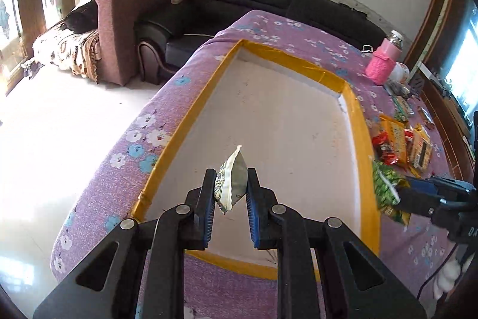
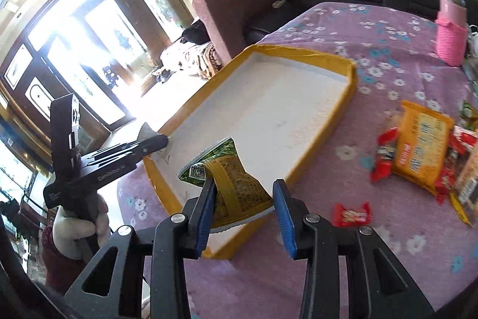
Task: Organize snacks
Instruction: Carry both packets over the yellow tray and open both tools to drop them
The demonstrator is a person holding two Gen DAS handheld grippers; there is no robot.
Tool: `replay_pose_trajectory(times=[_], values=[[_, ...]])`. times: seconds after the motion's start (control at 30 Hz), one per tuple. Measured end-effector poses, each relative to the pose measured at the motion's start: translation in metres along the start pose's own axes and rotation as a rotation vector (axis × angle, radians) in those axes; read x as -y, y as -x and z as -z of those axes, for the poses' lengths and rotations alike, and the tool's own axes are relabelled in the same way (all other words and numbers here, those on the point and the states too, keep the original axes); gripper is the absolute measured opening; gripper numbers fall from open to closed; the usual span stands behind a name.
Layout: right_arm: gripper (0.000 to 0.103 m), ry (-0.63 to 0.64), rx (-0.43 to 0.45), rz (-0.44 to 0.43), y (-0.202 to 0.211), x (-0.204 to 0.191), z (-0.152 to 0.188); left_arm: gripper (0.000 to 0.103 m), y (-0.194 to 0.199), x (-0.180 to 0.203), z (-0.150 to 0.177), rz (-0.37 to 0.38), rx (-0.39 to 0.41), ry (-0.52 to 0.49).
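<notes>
My left gripper (image 1: 230, 174) is shut on a small white and grey snack packet (image 1: 233, 184), which hangs above the near end of a white tray with a yellow rim (image 1: 363, 139). In the right wrist view the same gripper (image 2: 162, 139) is over the tray's near left corner. My right gripper (image 2: 244, 183) is shut on a green and yellow snack packet (image 2: 236, 184), held over the tray's rim (image 2: 337, 109) at its near right side. The left wrist view shows this gripper (image 1: 401, 193) and its green packet (image 1: 385, 187) just right of the tray.
Loose snacks lie on the purple flowered cloth right of the tray: an orange packet (image 2: 421, 151), red candies (image 2: 352, 214) and more wrappers (image 1: 397, 139). A pink-sleeved bottle (image 1: 384, 62) stands at the far right. A gloved hand (image 2: 77, 226) holds the left gripper. Sofas sit beyond the table.
</notes>
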State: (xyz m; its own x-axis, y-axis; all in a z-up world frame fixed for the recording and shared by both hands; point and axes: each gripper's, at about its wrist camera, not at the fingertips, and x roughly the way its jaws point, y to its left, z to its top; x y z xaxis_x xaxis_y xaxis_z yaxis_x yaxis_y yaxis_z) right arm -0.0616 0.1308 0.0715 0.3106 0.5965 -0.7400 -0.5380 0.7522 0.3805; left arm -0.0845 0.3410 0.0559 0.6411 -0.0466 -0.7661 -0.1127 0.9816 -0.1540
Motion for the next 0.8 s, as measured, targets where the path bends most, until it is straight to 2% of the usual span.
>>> replay_pose_trajectory(times=[0.2, 0.23, 0.3, 0.4, 0.53, 0.63, 0.73, 0.8], values=[[0.038, 0.021, -0.08, -0.016, -0.07, -0.035, -0.006, 0.019, -0.006, -0.016, -0.001, 0.007, -0.023, 0.055], [0.039, 0.025, -0.087, -0.012, -0.076, -0.038, -0.007, 0.021, -0.005, -0.021, -0.002, 0.017, -0.028, 0.073], [0.039, 0.032, -0.094, 0.001, -0.087, -0.043, -0.008, 0.04, -0.006, -0.031, -0.003, 0.034, -0.05, 0.123], [0.042, 0.043, -0.092, 0.015, -0.09, -0.047, -0.012, 0.041, -0.001, -0.043, -0.004, 0.093, -0.049, 0.174], [0.044, 0.055, -0.033, 0.004, -0.063, -0.049, -0.018, 0.041, 0.019, -0.048, -0.004, 0.118, -0.001, 0.222], [0.045, 0.026, 0.043, -0.016, -0.018, -0.034, -0.019, 0.043, 0.042, -0.041, -0.003, 0.121, 0.052, 0.218], [0.054, 0.0, 0.126, 0.052, 0.03, 0.001, -0.013, 0.053, 0.063, -0.021, -0.002, 0.157, 0.102, 0.17], [0.056, -0.04, 0.159, 0.114, 0.058, 0.035, -0.003, 0.064, 0.069, 0.001, -0.001, 0.199, 0.119, 0.12]])
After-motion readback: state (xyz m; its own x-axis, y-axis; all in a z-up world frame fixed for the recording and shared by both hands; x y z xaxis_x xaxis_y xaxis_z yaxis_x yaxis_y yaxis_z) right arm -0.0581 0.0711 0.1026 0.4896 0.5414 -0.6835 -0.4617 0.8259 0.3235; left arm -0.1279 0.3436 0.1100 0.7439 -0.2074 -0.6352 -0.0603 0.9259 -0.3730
